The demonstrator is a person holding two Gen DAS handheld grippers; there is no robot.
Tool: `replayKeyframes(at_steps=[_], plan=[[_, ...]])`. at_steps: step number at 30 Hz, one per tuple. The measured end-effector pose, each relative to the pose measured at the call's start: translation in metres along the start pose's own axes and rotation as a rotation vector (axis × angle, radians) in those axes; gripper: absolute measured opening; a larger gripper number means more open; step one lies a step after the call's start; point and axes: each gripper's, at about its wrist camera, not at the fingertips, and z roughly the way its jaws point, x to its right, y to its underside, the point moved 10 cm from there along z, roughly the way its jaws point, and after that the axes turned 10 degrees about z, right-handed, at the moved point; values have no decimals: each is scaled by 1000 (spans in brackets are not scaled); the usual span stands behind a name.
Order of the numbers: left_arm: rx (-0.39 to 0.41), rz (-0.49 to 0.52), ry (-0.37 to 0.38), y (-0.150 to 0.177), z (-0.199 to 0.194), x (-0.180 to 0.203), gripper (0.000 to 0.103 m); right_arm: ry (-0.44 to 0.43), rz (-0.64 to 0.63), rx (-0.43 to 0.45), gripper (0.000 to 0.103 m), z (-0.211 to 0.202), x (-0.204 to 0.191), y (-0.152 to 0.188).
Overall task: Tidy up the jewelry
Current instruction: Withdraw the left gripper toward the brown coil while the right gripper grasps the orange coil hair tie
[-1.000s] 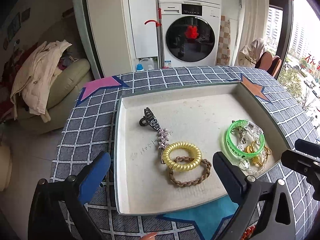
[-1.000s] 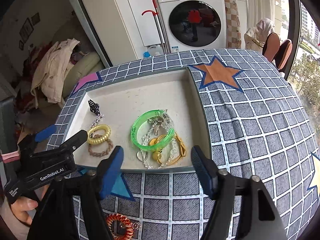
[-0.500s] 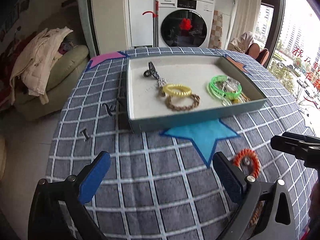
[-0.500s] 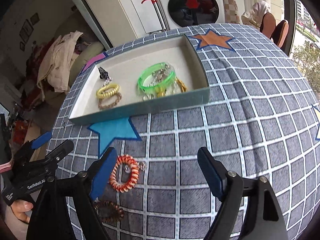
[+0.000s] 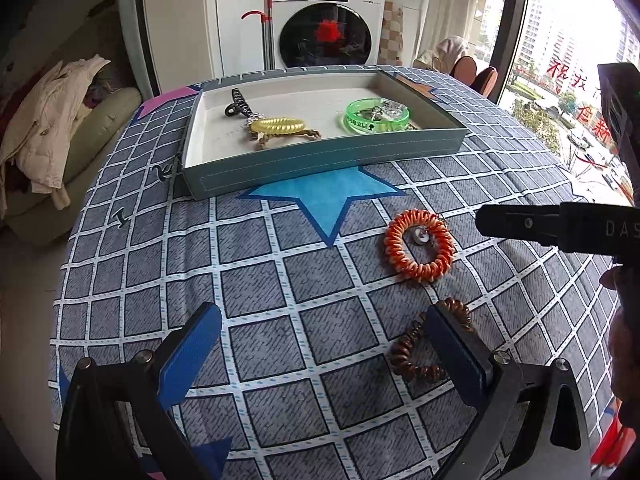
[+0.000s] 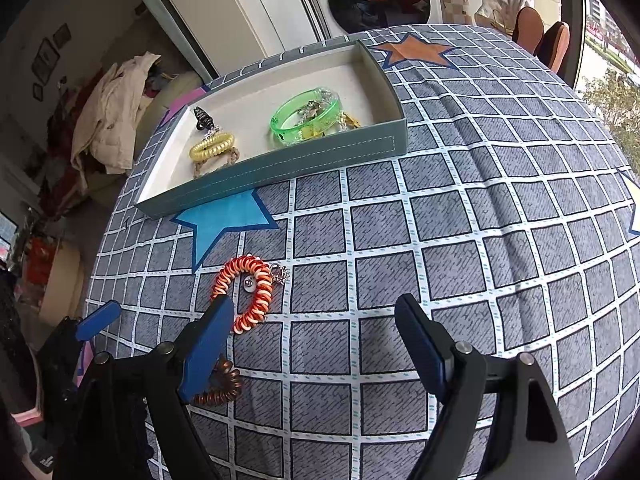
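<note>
So both claws are spread wide with nothing in them, hovering over the checkered desk (image 5: 280,280). Left claw (image 5: 324,356) sits right by the brown coil hair tie (image 5: 416,356), right claw (image 6: 316,340) has the orange coil bracelet (image 6: 250,294) just past its left finger. Tray (image 6: 320,152) further back holds the green bangle (image 6: 306,114), yellow coil tie (image 6: 212,146) and black hair claw clip (image 5: 236,104).

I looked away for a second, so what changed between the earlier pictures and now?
Both grippers, left and right, pulled back from over the tray toward the table's near edge, fingers open, holding nothing. The orange coil and brown coil came into view. The tray's jewelry stayed put.
</note>
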Motion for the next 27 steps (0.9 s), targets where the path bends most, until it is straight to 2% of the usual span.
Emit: replayKeyframes(at_steps=[3, 5, 11, 14, 19, 23, 26, 27], plan=[[-8, 24, -4, 1, 3, 7, 103, -15, -23, -25, 74, 5, -9, 0], [-25, 36, -3, 3, 6, 11, 103, -19, -49, -48, 63, 11, -16, 3], [-29, 43, -5, 11, 5, 17, 101, -15, -115, -96, 47, 27, -32, 15], [-24, 50, -11, 14, 6, 19, 99, 10, -145, -95, 43, 32, -36, 18], [-23, 54, 12, 12, 5, 21, 90, 34, -168, -99, 36, 35, -38, 16], [-23, 69, 24, 8, 5, 27, 82, 66, -203, -101, 17, 37, -38, 17], [-22, 80, 34, 4, 8, 31, 75, 62, -208, -97, 13, 37, -38, 18], [-21, 83, 38, 2, 9, 32, 68, 62, -208, -91, 13, 37, -38, 18]])
